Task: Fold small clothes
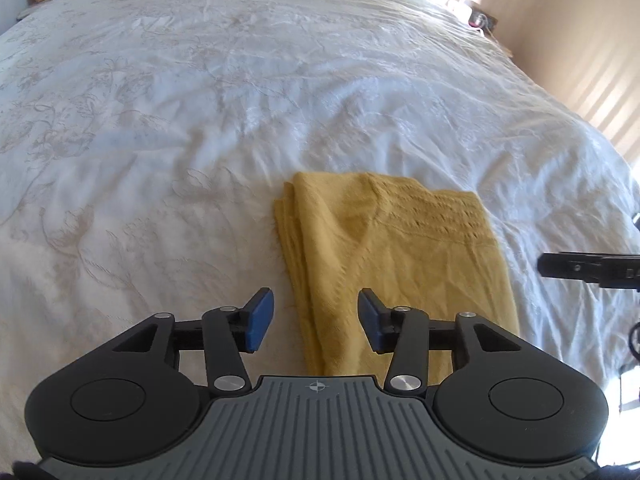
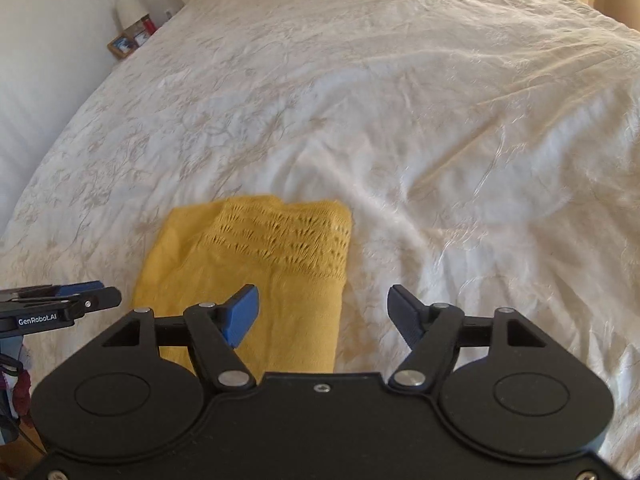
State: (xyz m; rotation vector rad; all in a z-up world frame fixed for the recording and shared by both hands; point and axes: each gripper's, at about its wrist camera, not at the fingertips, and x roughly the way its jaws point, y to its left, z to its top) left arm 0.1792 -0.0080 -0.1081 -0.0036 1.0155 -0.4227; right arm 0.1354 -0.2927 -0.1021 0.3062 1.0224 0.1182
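On the wide bed under its cream embroidered bedspread [image 1: 200,120] lies the mustard-yellow knitted garment [image 1: 392,256], already folded narrow, both the left gripper [image 1: 316,320] and right gripper [image 2: 324,316] hovering with fingers spread, empty; I'd guess a final crosswise fold comes next, needing its near corners pinched

left gripper [image 1: 316,322]: black linkage arms w/ silver pivot screws, blue pads, grey ribbed top showing a crosshair mark. right gripper [image 2: 323,316]: all-black body, same screws, blue pad showing. "genrobot.ai" lettering showing on left one's side.

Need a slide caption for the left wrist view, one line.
Left gripper, jaws open and empty, above the near edge of a folded yellow knit garment on a white bedspread.
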